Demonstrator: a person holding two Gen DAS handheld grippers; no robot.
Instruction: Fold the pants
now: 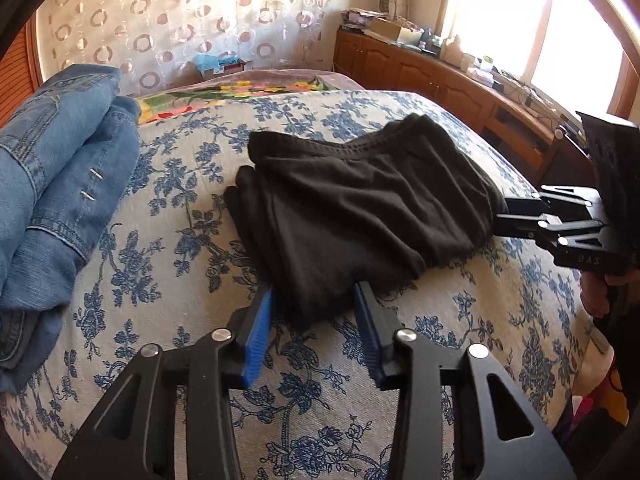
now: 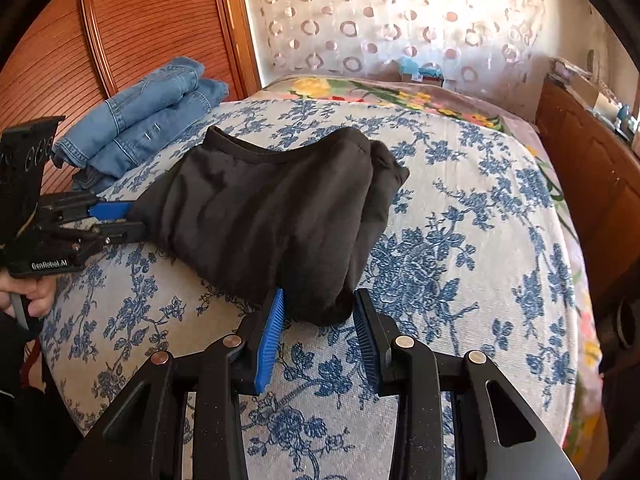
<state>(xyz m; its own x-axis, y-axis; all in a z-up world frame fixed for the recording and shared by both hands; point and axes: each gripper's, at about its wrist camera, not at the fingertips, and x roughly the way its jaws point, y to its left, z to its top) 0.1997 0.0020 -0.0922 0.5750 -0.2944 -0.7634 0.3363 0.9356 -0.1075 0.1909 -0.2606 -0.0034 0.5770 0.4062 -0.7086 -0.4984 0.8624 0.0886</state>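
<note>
Left gripper (image 1: 314, 308) low over the floral bedspread (image 1: 304, 400), blue pads (image 1: 260, 332) flanking the near edge of the black pants (image 1: 360, 200), cloth between them but not plainly squeezed: jaws partly apart, reading as not yet clamped. Right gripper (image 2: 318, 312) the same on its own side, pads astride a bunched near corner of the pants (image 2: 260, 216), fabric bulging between them, perhaps just touching the pad faces; hard to call a firm pinch from this angle. Black bundle already folded into a thick wad, lying directly ahead of both tools, long axis running crosswise from one gripper to the other, so each holds station at one end of the same near edge. Seen from the left wrist, right gripper (image 1: 516, 216) reaching in from the right at the wad's far-right end; seen from the right wrist, left gripper (image 2: 128, 220) entering from the left. Neither clearly nearer; both at the hem. Likely next: close on the edge and carry it forward, away from both tools. Folded blue jeans (image 1: 52, 184) well off to the left, apart from the work.
</note>
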